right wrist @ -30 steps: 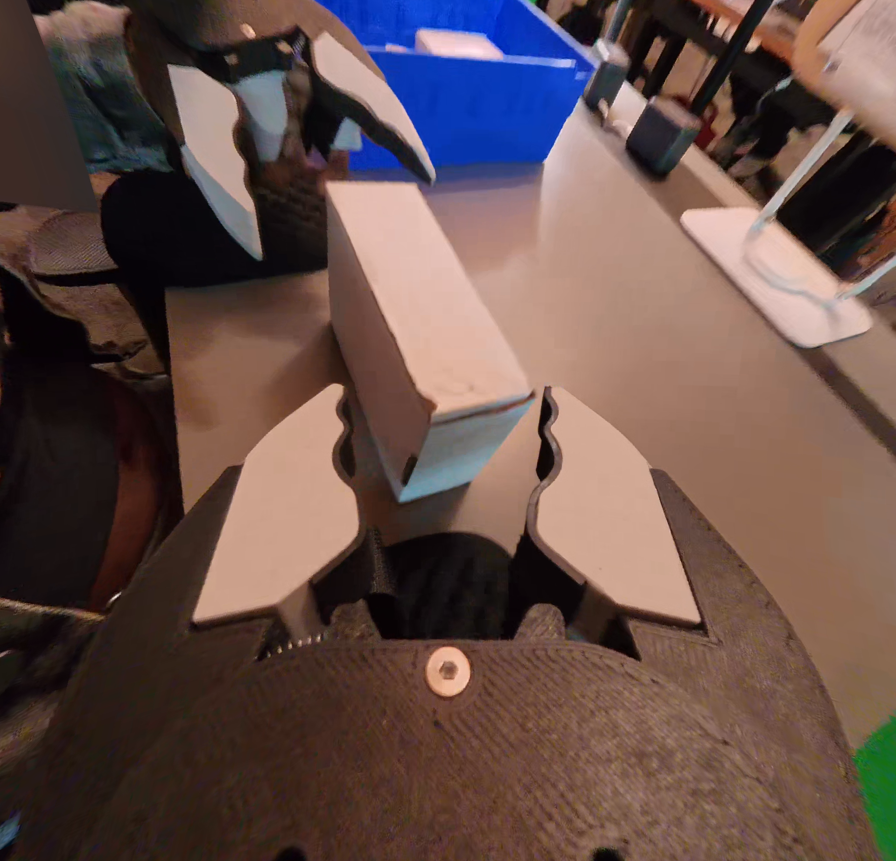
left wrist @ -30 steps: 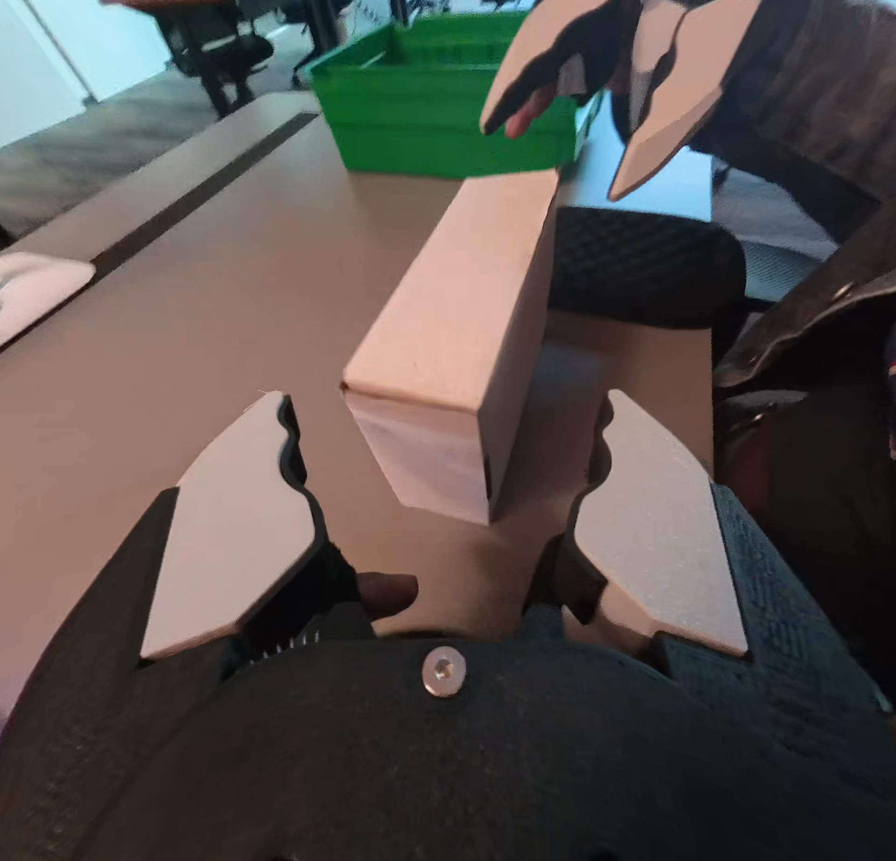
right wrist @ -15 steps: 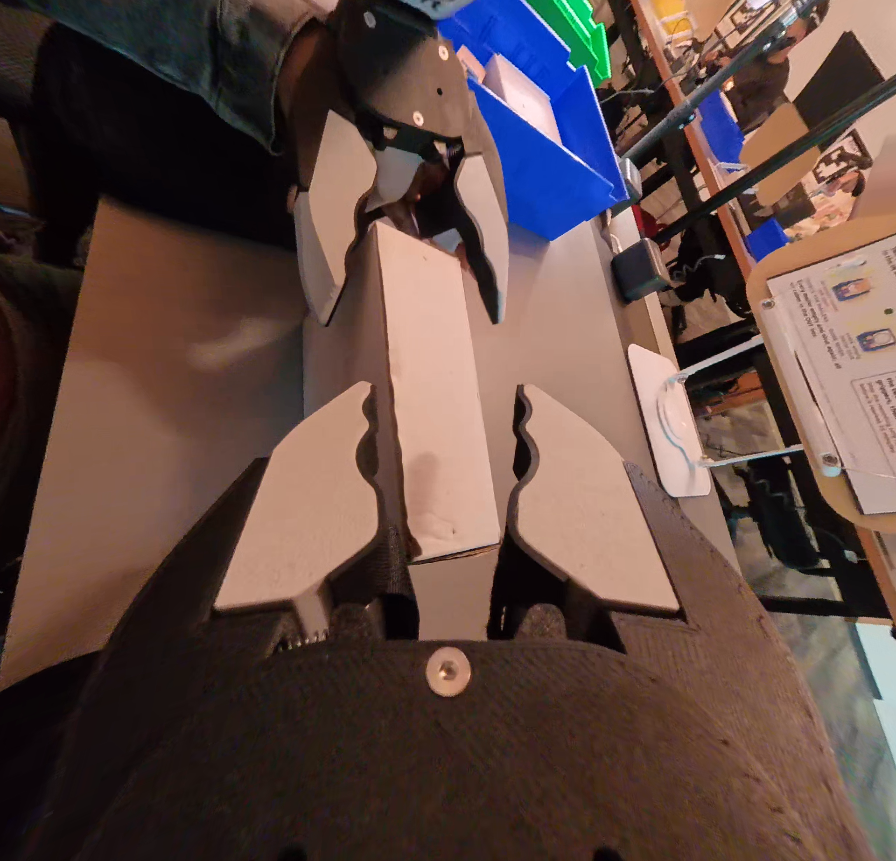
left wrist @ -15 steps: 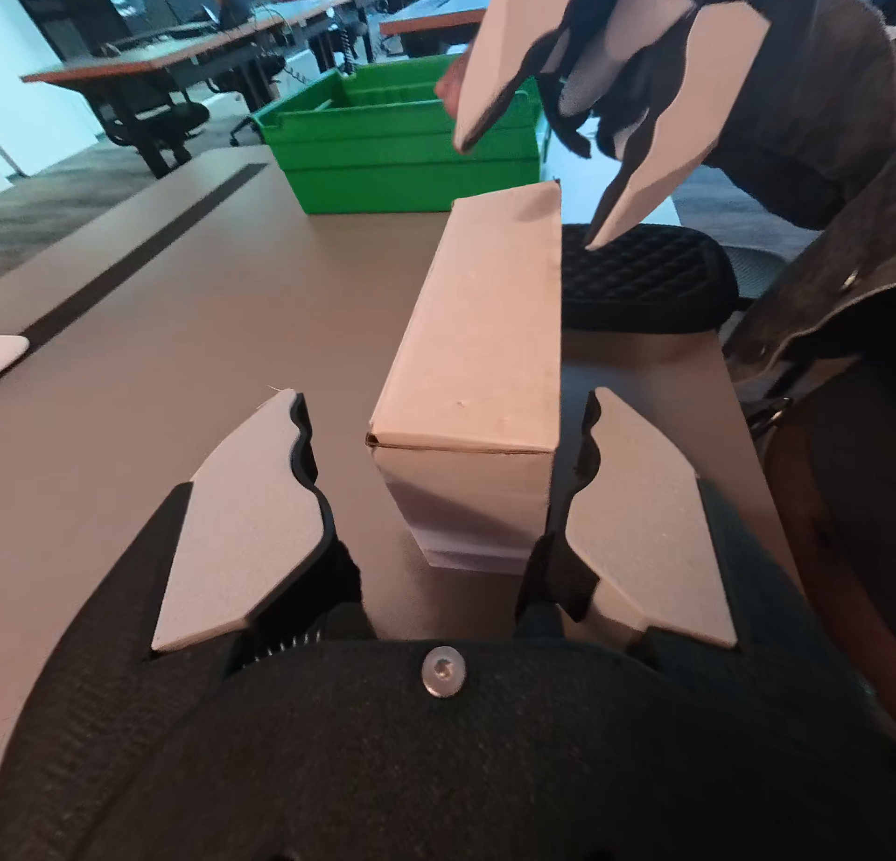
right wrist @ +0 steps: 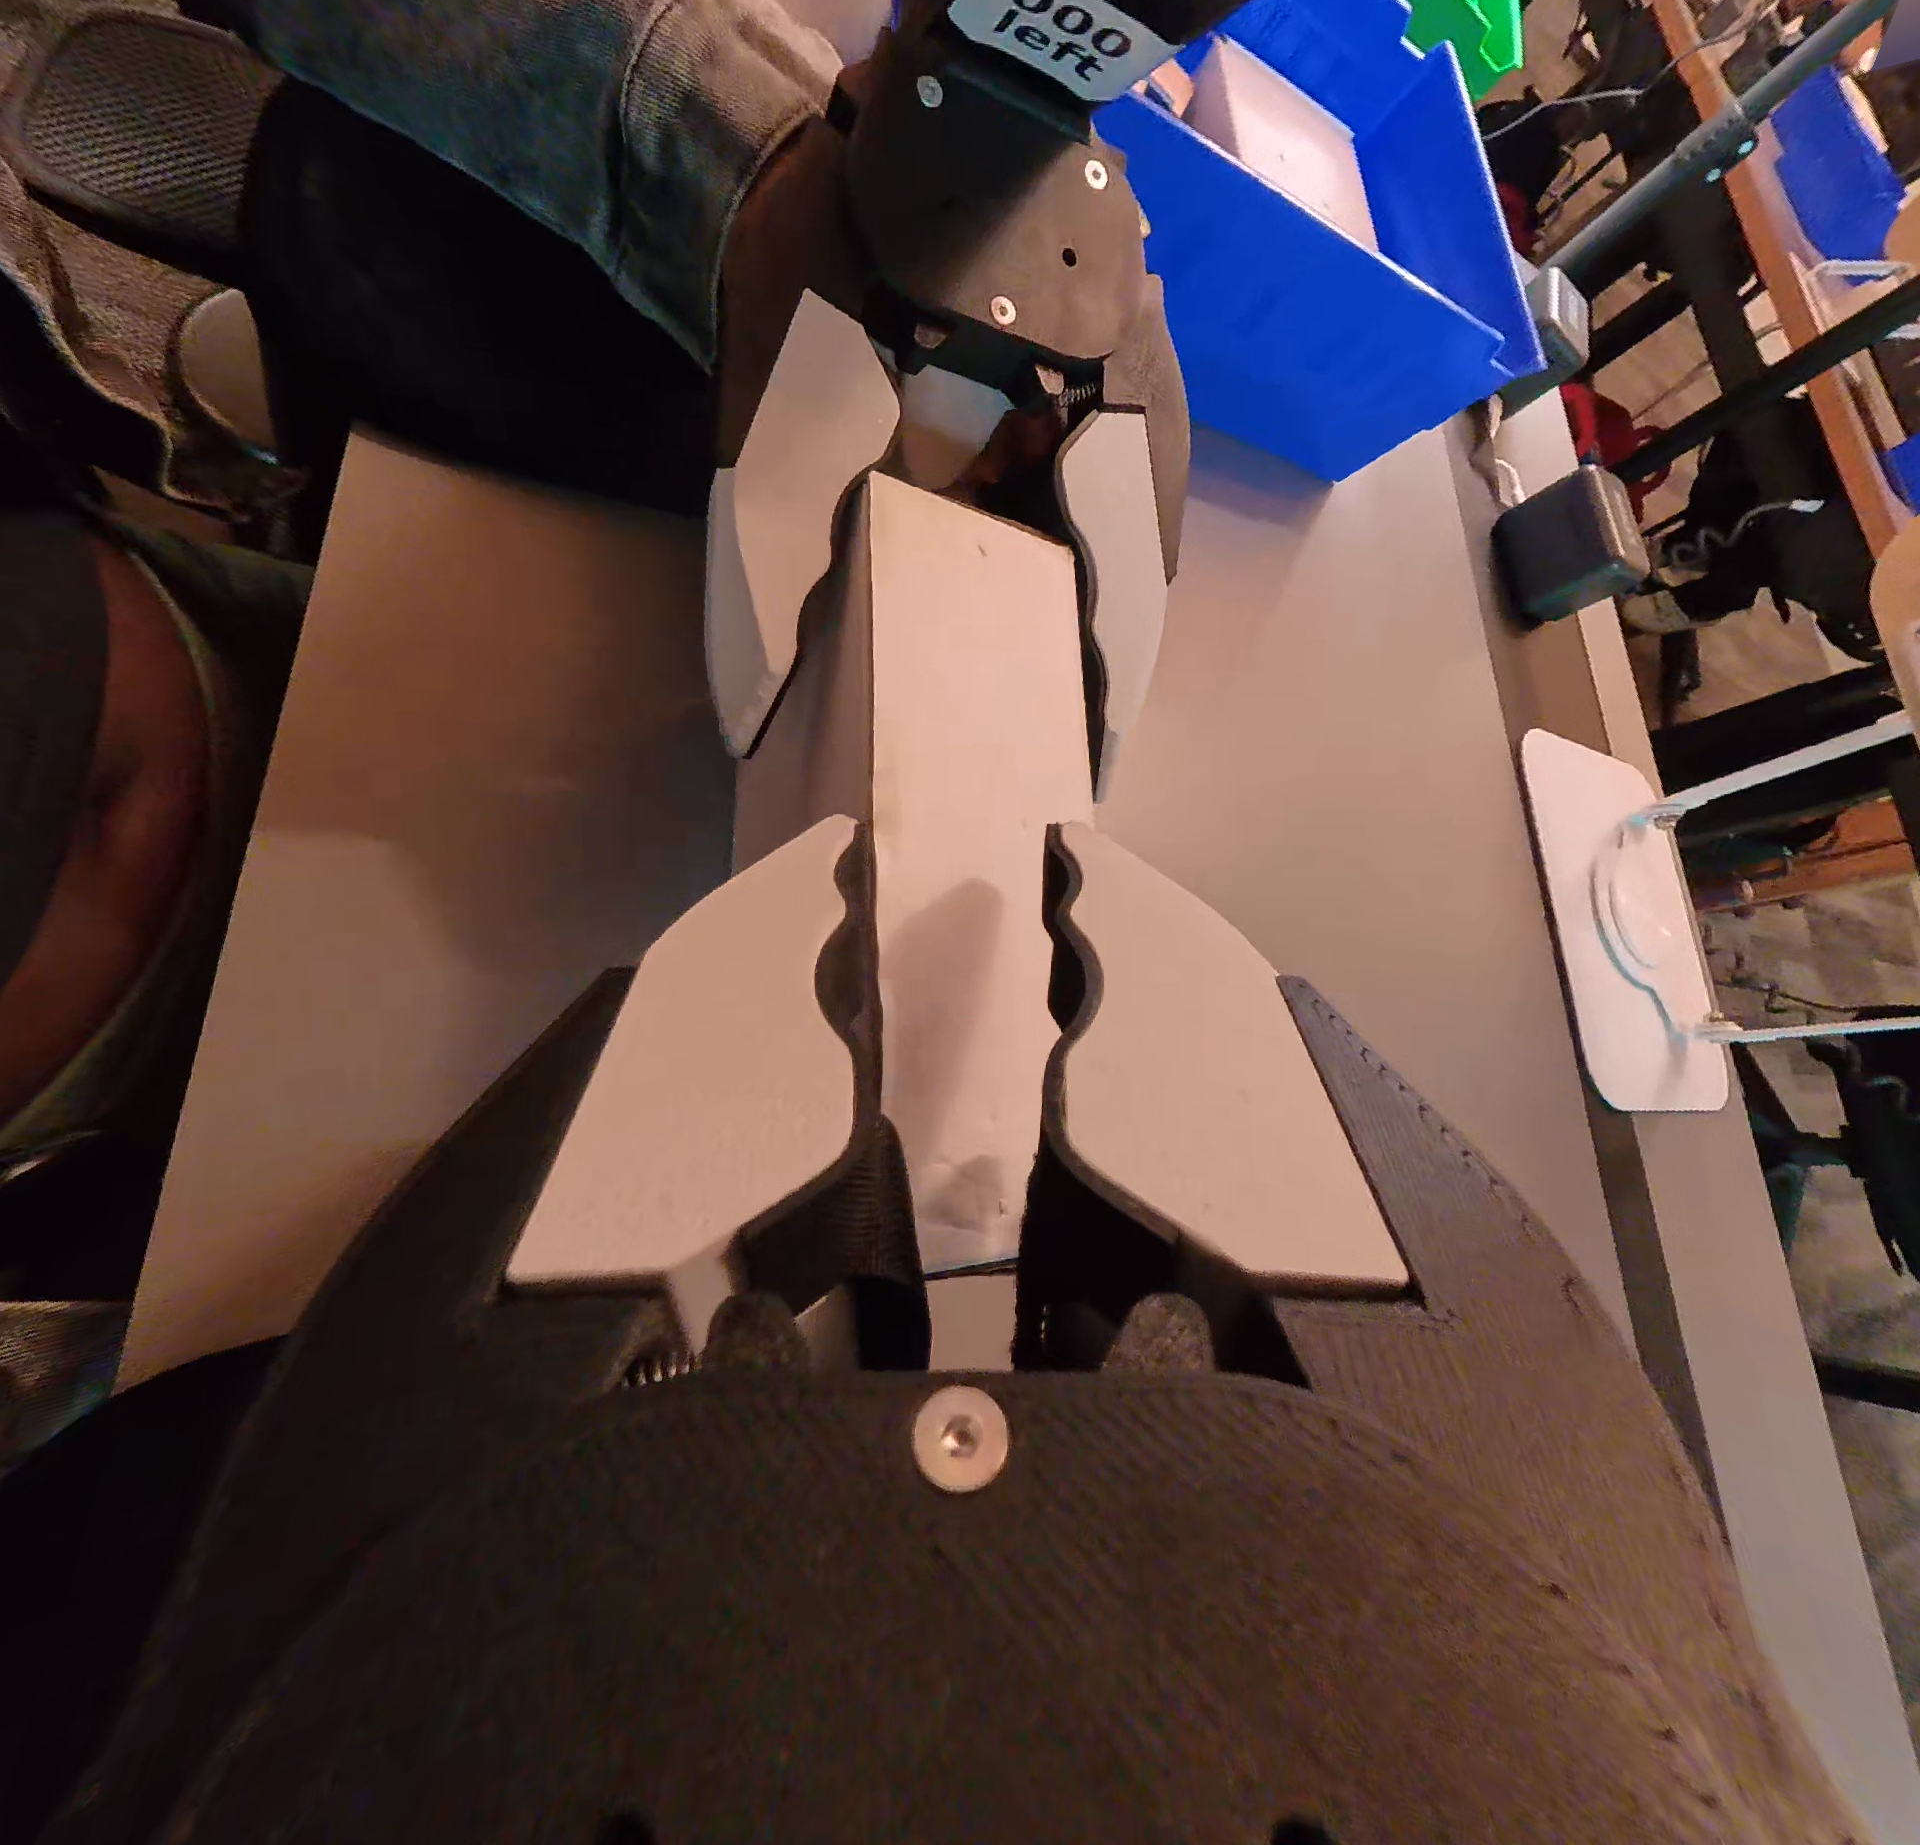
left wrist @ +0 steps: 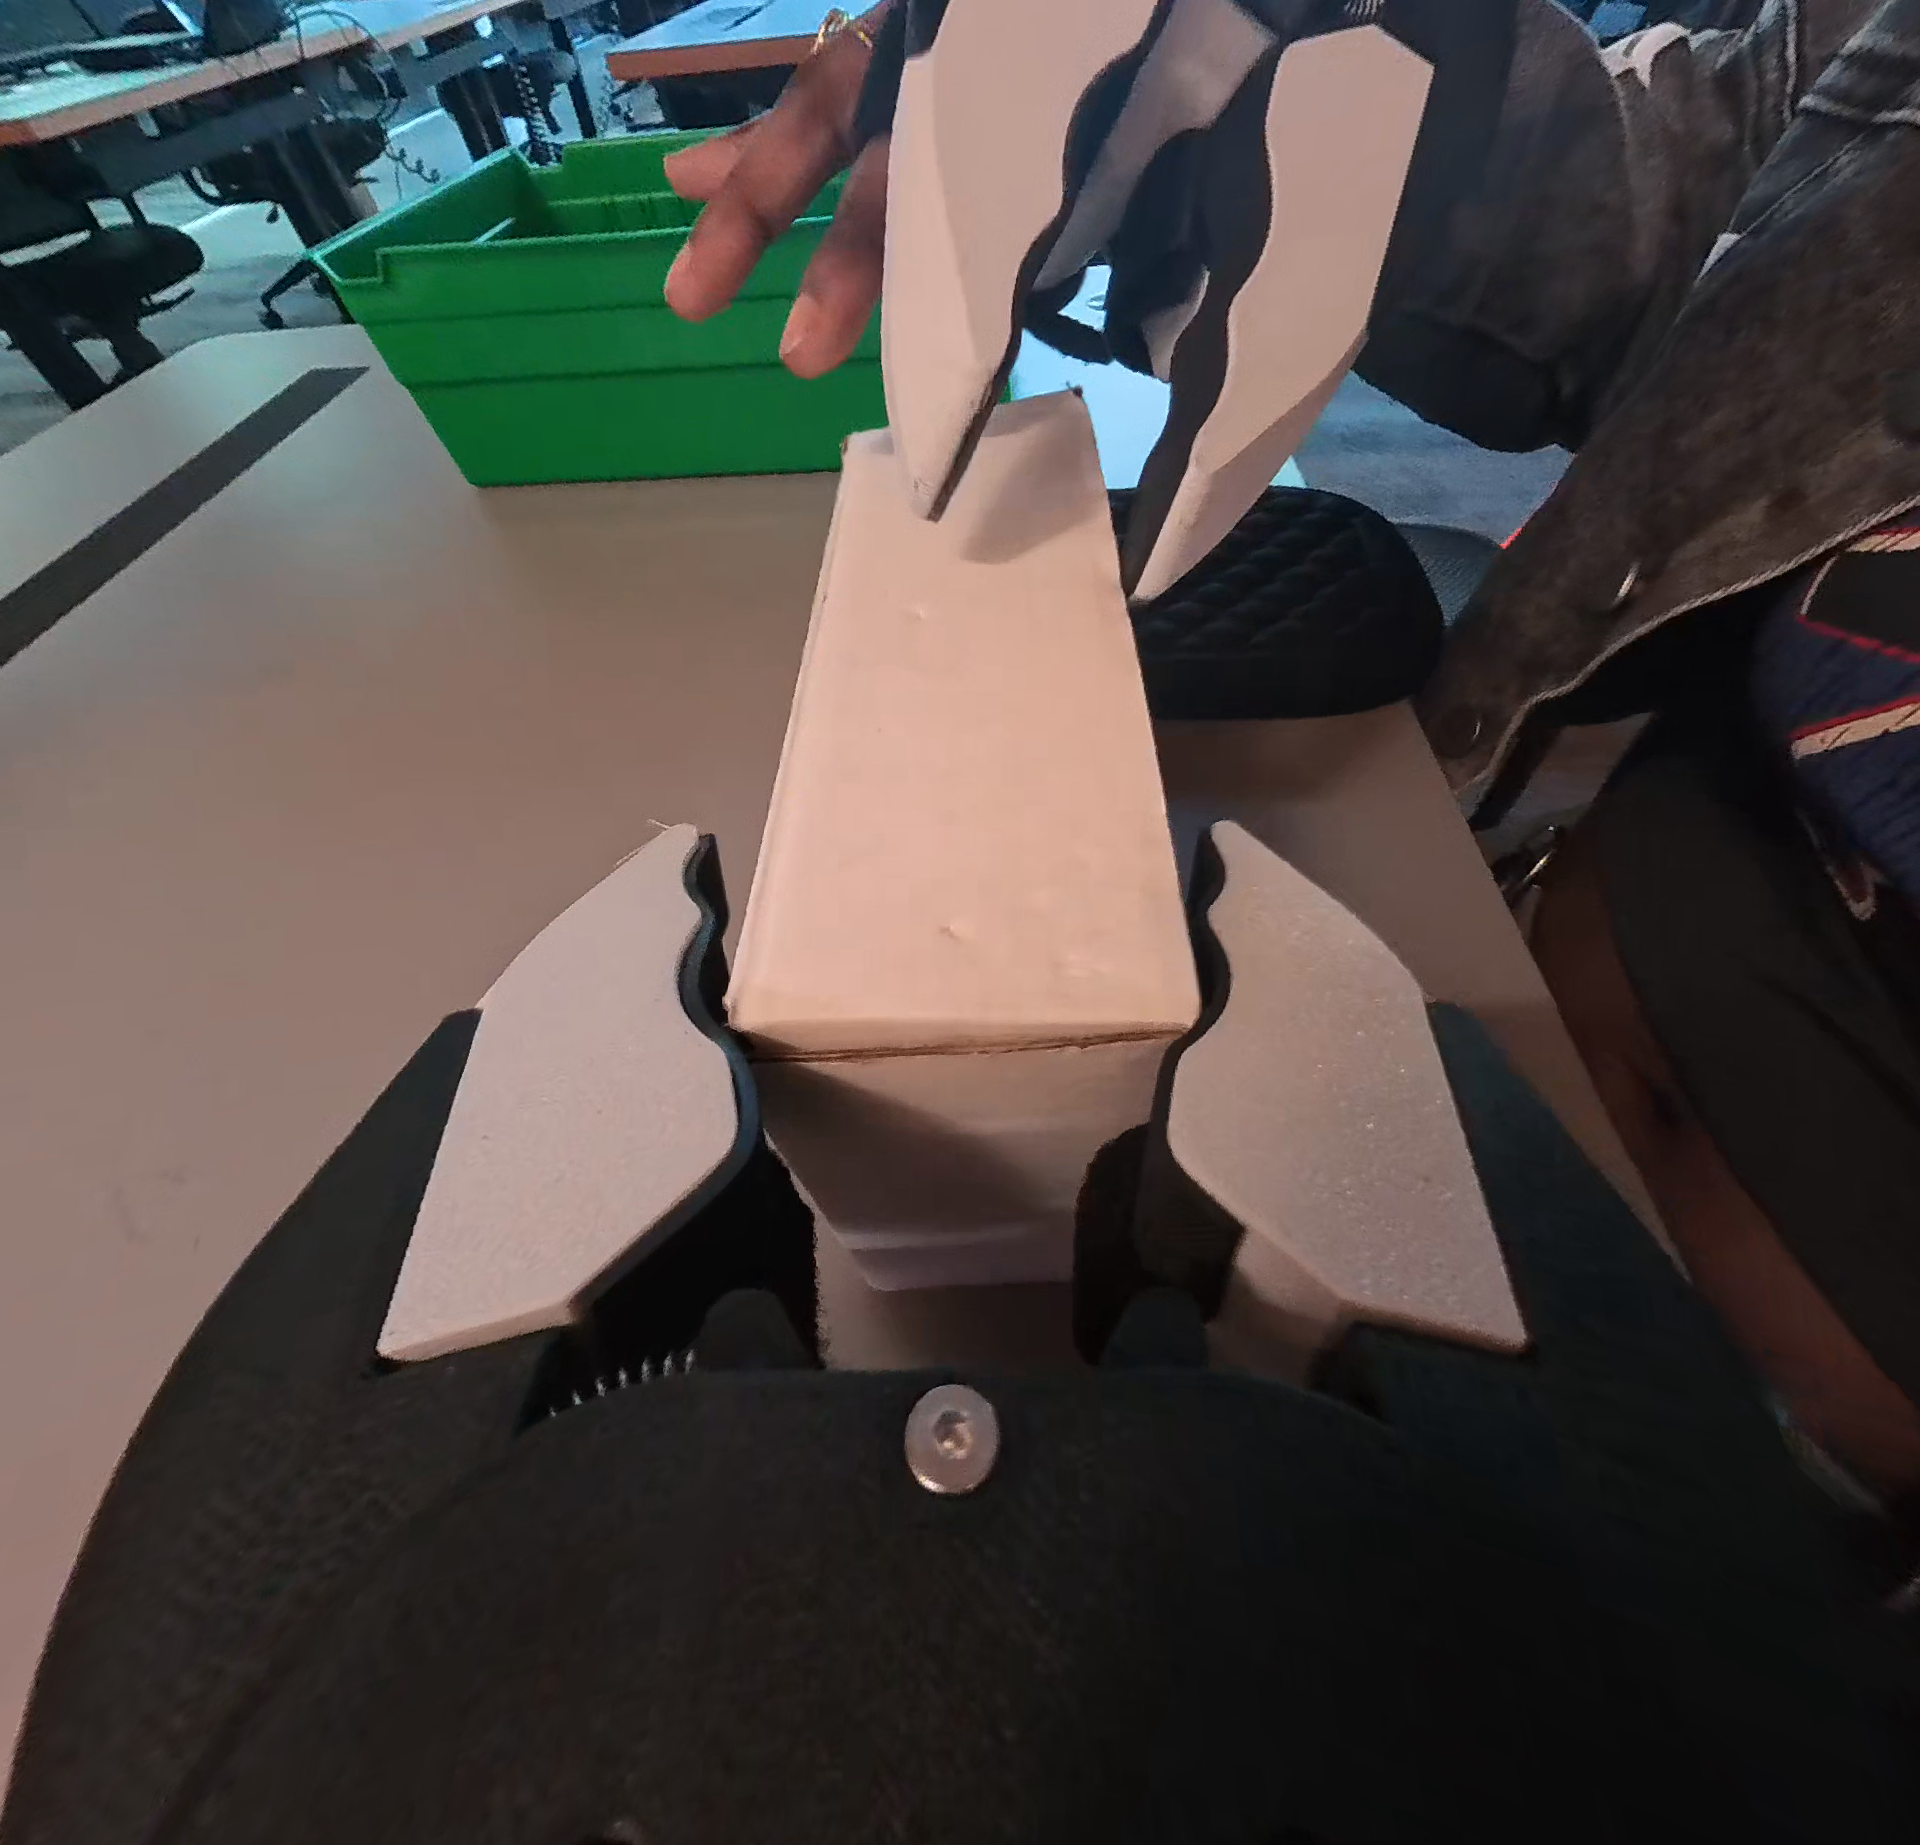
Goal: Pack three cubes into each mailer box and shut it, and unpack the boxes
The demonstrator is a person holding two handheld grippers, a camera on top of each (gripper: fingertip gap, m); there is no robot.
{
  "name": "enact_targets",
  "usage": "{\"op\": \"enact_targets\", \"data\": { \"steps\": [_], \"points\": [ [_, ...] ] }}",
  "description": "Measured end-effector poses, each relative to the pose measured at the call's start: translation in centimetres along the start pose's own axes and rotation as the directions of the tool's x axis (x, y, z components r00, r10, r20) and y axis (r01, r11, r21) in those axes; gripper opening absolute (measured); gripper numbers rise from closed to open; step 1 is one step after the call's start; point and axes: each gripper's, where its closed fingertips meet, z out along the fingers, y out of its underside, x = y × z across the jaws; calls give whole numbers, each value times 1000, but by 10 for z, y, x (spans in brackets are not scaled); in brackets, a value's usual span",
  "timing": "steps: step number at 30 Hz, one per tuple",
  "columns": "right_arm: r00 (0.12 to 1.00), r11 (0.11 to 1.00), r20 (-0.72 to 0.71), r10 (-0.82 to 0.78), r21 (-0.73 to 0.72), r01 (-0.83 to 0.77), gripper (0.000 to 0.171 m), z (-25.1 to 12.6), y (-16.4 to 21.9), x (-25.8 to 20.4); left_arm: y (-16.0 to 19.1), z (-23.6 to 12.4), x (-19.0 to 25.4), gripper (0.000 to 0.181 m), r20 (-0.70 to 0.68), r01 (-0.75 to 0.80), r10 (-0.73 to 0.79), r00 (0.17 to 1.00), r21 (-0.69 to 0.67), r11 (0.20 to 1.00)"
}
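**Box gripped at both ends**

Fingers of the left gripper (left wrist: 956,922) are pressing both long sides of the closed white box (left wrist: 966,756), jaws clamped on its near end. At the far end the right gripper (right wrist: 951,922) is clamping the box likewise, probably to steady it for lifting or opening. The box is sitting near the table (left wrist: 312,704) edge closest to the person. Beyond, a green bin (left wrist: 582,341) is resting; office desks are filling the room.

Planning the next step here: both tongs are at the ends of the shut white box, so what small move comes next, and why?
Probably lift the mailer box slightly off the table: the left tongs clamp its near end, the right tongs the other, lid shut.
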Motion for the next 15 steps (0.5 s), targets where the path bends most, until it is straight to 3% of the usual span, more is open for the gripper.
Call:
{"op": "enact_targets", "data": {
  "steps": [3,7,15],
  "points": [
    [999,999,-24,-30,-15,30,29,-1,1,0,1,-1,1,81,-2,-36,36,999,4,999],
    [999,999,0,-42,-22,42,11,-1,2,-6,0,0,0,82,-8,-41,41,999,21,999],
    [991,991,-35,-128,-37,127,1,-4,-1,-7,1,1,2,79,-19,-79,79,997,11,997]
  ]
}}
